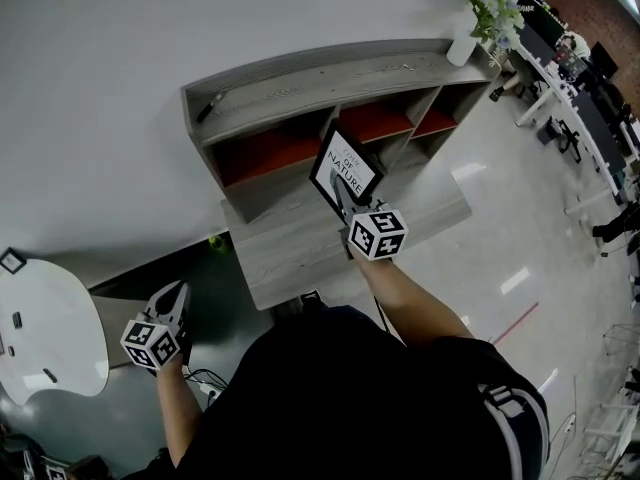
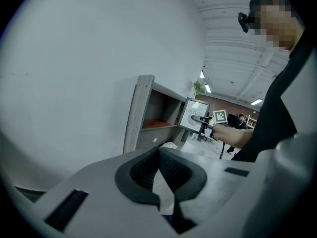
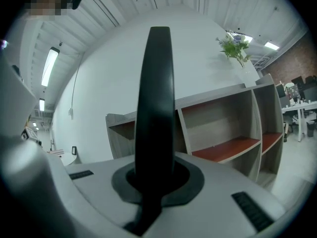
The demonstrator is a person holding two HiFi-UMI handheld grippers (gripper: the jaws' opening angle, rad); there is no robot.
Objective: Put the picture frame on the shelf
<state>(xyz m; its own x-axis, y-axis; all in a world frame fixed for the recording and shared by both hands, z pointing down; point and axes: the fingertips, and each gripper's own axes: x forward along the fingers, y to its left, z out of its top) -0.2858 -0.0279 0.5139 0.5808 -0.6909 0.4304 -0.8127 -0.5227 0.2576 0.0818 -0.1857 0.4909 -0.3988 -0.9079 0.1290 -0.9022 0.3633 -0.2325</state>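
The picture frame (image 1: pixel 347 168) is black with a white print. It hangs tilted in front of the middle compartments of the grey shelf (image 1: pixel 300 78), above the shelf's low front board. My right gripper (image 1: pixel 342 203) is shut on its lower edge. In the right gripper view the frame (image 3: pixel 156 98) stands edge-on between the jaws, with the shelf (image 3: pixel 223 128) behind it. The left gripper view catches the frame (image 2: pixel 194 114) from afar, beside the shelf's end (image 2: pixel 143 113). My left gripper (image 1: pixel 172 303) hangs low at the left, shut and holding nothing.
A white vase with a green plant (image 1: pixel 480 23) stands on the shelf's right end. A small dark object (image 1: pixel 205 110) lies on its left end. A white round table (image 1: pixel 45 328) is at the far left. Desks and chairs (image 1: pixel 580 98) fill the right side.
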